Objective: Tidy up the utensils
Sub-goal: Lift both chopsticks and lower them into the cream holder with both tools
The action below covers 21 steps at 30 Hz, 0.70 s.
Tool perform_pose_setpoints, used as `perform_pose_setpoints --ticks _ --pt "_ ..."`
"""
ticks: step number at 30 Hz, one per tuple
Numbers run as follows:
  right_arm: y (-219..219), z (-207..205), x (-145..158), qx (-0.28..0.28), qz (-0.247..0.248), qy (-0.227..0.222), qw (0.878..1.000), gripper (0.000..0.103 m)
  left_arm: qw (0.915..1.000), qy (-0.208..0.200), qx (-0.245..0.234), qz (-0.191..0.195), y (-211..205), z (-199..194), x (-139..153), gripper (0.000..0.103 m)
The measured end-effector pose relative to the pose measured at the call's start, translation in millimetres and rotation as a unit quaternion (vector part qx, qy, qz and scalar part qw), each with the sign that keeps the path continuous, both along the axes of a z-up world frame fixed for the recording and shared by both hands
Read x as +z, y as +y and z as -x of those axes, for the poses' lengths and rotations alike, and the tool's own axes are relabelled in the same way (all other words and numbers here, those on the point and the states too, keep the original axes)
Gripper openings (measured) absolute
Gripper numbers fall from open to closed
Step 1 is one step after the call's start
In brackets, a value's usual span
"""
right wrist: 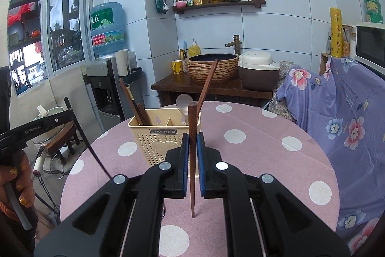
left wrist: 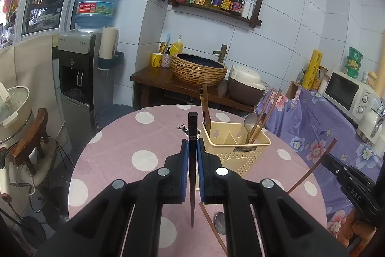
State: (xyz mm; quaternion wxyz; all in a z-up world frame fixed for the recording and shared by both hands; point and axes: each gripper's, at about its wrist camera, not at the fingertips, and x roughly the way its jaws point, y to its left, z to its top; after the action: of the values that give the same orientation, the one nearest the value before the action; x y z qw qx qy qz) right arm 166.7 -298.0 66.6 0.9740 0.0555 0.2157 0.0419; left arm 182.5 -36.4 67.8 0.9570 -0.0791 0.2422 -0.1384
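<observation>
A cream utensil holder (left wrist: 234,148) (right wrist: 160,136) stands on the pink dotted table (left wrist: 125,148) (right wrist: 264,148). It holds dark chopsticks at its left end and brown chopsticks with a metal spoon (left wrist: 250,121) (right wrist: 183,102) at its right end. My left gripper (left wrist: 192,143) is shut on a black chopstick (left wrist: 192,136), held upright just left of the holder. My right gripper (right wrist: 193,137) is shut on a brown chopstick (right wrist: 192,119), held upright in front of the holder's right end. A loose brown chopstick (left wrist: 211,225) and a spoon (left wrist: 220,220) lie on the table under my left gripper.
A wooden counter (right wrist: 216,86) with a woven basin and rice cooker stands behind the table. A water dispenser (left wrist: 77,74) stands at the left. A purple floral cloth (right wrist: 349,112) covers furniture at the right. A stool with a pot (left wrist: 14,112) is at far left.
</observation>
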Motion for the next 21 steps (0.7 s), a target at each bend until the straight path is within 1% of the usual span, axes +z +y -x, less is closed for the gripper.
perform_pose_setpoints --ticks 5,9,12,16,18,20,21 --pt "0.9 0.1 7.3 0.005 -0.001 -0.003 1.000 0.007 0.9999 -0.001 -0.010 0.004 0.5 0.5 6.3 0.008" --pt "0.3 -3.2 27.6 0.013 -0.005 -0.014 1.000 0.008 0.9995 -0.006 -0.027 0.017 0.1 -1.1 25.1 0.008" --pt "1.8 -7.5 60.5 0.021 -0.004 -0.039 0.999 0.007 0.9983 -0.030 -0.040 0.030 -1.1 -2.1 56.2 0.008" --pt "2.8 -22.1 112.7 0.026 -0.013 -0.068 0.997 0.008 0.9957 -0.061 -0.055 0.044 -11.6 -10.1 108.0 0.008" --pt "4.5 -33.2 138.1 0.016 -0.012 -0.085 0.996 0.007 0.9951 -0.074 -0.046 0.045 -18.3 -19.1 129.6 0.008" --pt "6.9 -45.0 155.7 0.005 -0.007 -0.104 0.995 0.007 0.9943 -0.092 -0.033 0.044 -26.8 -31.9 147.2 0.008" --pt "8.2 -52.8 160.6 0.001 -0.007 -0.107 0.994 0.007 0.9942 -0.097 -0.024 0.041 -30.6 -36.8 150.8 0.008"
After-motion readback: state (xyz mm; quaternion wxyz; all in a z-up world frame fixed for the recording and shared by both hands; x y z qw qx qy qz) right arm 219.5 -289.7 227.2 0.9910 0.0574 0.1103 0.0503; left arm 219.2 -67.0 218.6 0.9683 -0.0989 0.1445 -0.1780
